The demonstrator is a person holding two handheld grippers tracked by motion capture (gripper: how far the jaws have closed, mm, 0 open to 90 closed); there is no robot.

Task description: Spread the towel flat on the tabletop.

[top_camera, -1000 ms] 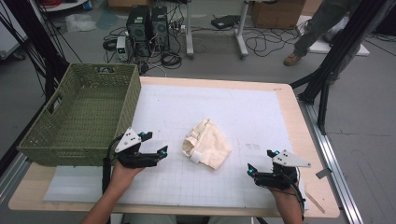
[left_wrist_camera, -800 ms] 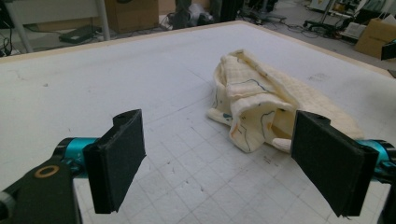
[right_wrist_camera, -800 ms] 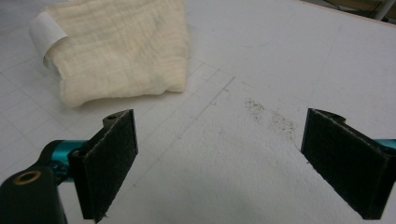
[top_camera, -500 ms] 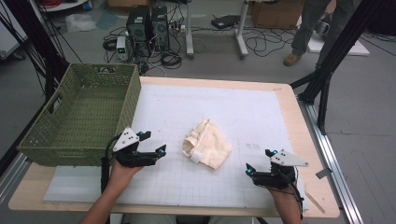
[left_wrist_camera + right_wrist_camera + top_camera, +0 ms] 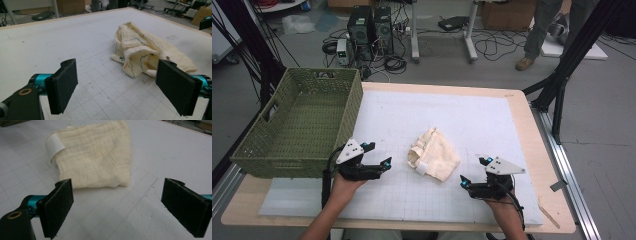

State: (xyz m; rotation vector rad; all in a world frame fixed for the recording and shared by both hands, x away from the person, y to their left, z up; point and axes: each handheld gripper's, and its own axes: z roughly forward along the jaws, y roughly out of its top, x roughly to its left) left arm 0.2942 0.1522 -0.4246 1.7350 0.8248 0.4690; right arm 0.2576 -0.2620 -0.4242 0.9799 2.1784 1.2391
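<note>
Cream, crinkled gauze cloth (image 5: 433,154) lies bunched on gridded mat between two spread claws, left claw (image 5: 379,156) and right claw (image 5: 472,172).

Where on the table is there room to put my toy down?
The white mat is bare behind the cream cloth, up to the far edge, and on its right side too. The green basket takes up the left. It is crowded near the front, where the left tool and right tool flank the cloth.

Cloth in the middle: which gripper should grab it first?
Left, probably. The left gripper sits open, closer to the cloth, its jaws framing the bunched edge. The right gripper, also open, is farther back.
</note>
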